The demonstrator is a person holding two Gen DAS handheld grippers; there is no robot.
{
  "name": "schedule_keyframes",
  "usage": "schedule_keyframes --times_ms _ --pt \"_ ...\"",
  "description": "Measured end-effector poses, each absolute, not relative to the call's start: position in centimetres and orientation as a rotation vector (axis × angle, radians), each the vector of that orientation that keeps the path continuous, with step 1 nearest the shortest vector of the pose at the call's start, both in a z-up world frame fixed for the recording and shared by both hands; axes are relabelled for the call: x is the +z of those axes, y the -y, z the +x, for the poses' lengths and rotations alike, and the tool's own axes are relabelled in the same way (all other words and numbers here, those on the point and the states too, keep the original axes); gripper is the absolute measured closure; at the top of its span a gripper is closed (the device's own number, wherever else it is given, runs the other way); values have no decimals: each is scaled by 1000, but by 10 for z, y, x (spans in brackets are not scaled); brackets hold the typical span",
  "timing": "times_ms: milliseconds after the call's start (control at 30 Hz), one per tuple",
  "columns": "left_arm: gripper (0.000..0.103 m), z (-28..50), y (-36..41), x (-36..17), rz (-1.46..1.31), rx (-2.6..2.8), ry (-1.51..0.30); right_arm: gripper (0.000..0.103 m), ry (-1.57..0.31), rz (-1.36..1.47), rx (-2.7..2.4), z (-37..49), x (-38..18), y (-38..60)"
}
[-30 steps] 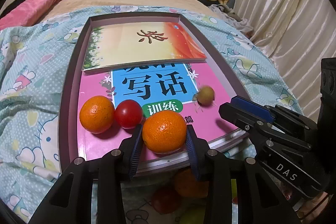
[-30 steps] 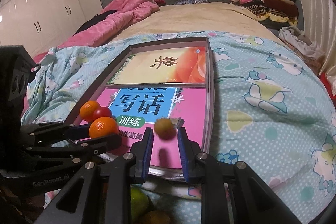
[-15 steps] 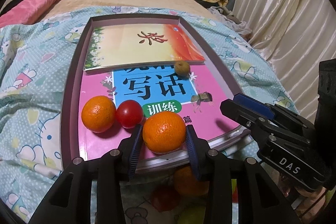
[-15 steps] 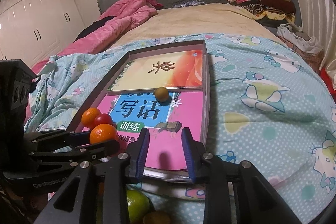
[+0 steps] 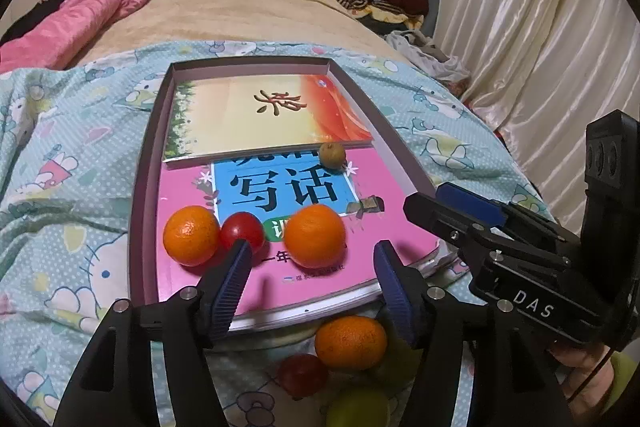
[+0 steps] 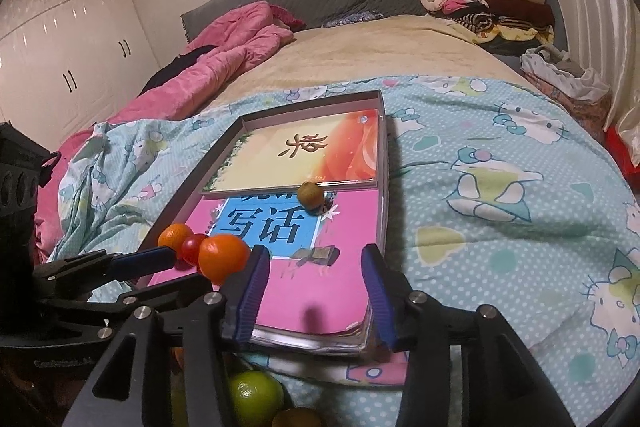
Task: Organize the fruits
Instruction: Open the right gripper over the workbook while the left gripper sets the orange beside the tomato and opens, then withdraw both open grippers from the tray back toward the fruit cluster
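Left wrist view: ribbed blue fingers (image 5: 234, 283) opening, clear of the round dimpled orange (image 5: 315, 235) on the glossy book (image 5: 384, 187).

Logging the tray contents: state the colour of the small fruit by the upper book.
Olive-brown small fruit; clearest in the left wrist view.

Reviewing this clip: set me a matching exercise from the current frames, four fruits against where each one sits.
Things:
1. Small brown fruit
2. Red tomato
3. Lime
4. Right-hand orange on the pink book

Places:
A. On the bedspread, below the tray's near edge
B. Just ahead of the left gripper's opening jaws, not gripped
C. Against the near edge of the upper book
D. Touching the other orange in the tray

Pairs: 1-C, 2-D, 3-A, 4-B
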State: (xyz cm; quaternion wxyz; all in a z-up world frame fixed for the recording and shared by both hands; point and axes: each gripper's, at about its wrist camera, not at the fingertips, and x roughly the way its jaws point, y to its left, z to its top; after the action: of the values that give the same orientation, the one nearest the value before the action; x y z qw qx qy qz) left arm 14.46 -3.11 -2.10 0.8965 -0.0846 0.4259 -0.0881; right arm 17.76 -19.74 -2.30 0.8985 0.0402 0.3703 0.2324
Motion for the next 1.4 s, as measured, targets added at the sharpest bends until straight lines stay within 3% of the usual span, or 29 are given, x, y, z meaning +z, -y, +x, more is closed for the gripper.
schedule_keyframes --times_ms 467,1400 --pt "27 134 7 -3 -277 -137 -791 39 -735 108 483 176 -19 200" --pt "26 119 -24 10 -305 -55 -781 23 -639 94 434 158 3 211"
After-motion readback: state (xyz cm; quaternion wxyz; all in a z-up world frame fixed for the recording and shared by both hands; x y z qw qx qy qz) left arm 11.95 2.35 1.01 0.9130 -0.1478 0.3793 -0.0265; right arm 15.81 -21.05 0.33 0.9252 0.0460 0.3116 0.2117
